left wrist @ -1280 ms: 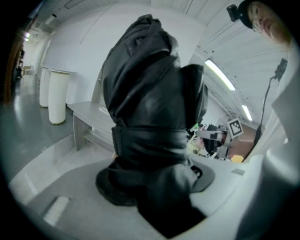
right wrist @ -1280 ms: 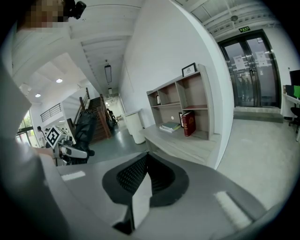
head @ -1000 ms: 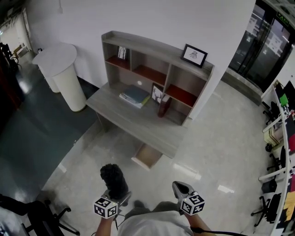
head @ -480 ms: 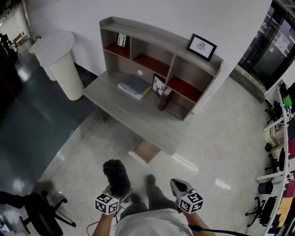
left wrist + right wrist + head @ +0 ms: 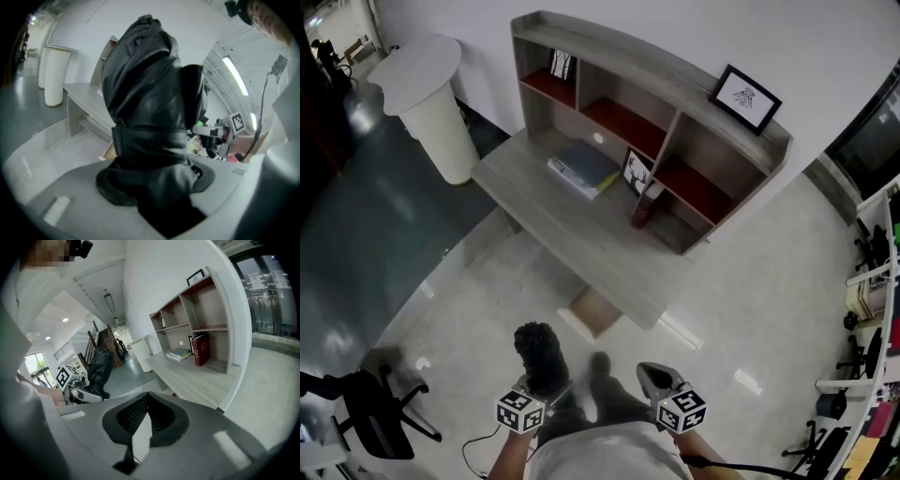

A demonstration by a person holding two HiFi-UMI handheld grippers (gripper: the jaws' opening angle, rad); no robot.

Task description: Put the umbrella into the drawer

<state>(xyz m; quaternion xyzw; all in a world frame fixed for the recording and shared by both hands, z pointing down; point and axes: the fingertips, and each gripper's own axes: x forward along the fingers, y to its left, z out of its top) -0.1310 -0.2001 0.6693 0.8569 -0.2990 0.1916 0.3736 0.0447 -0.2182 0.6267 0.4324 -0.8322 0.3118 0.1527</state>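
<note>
A black folded umbrella (image 5: 539, 354) stands upright between the jaws of my left gripper (image 5: 542, 386), which is shut on its lower end. It fills the left gripper view (image 5: 145, 108), where its strap and loose fabric cover the left gripper (image 5: 154, 183). The drawer (image 5: 598, 314) hangs open under the front of the grey desk (image 5: 581, 234), ahead of both grippers. My right gripper (image 5: 654, 378) is beside the left one, shut and holding nothing; the right gripper (image 5: 147, 397) shows its pads meeting at the tip. The umbrella (image 5: 100, 371) also shows at the left of that view.
The desk carries a shelf unit (image 5: 656, 84) with stacked books (image 5: 584, 169), a red book (image 5: 642, 208) and a framed picture (image 5: 747, 97). A white round stand (image 5: 431, 103) is left of the desk. An office chair (image 5: 380, 417) sits at the lower left.
The desk and open drawer have come closer in the head view. Both grippers have travelled forward toward them, the left still gripping the umbrella.
</note>
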